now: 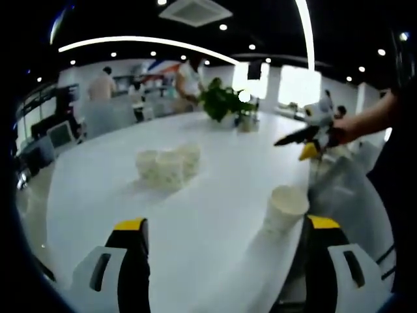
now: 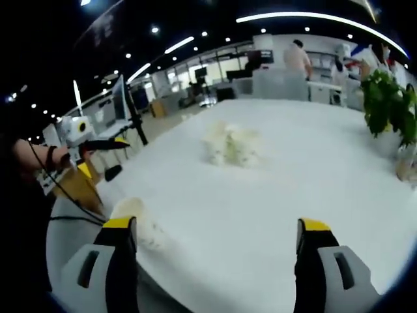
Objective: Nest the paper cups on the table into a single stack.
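Note:
A cluster of white paper cups [image 1: 169, 166] sits close together mid-table, and it looks blurred in the right gripper view [image 2: 231, 147]. One more white paper cup [image 1: 287, 207] is near the table's edge, just beside my left gripper's right jaw; it appears as a blur [image 2: 135, 218] by my right gripper's left jaw. My left gripper [image 1: 226, 223] is open over the table with nothing between its jaws. My right gripper [image 2: 216, 225] is also open and holds nothing. Each gripper appears in the other's view, held by a hand: the right gripper [image 1: 306, 138] and the left gripper [image 2: 98, 145].
A potted green plant [image 1: 225, 101] [image 2: 391, 104] stands at the far side of the white table [image 1: 215, 195]. The table's rounded edge runs close to the lone cup. People and desks are in the background beyond the table.

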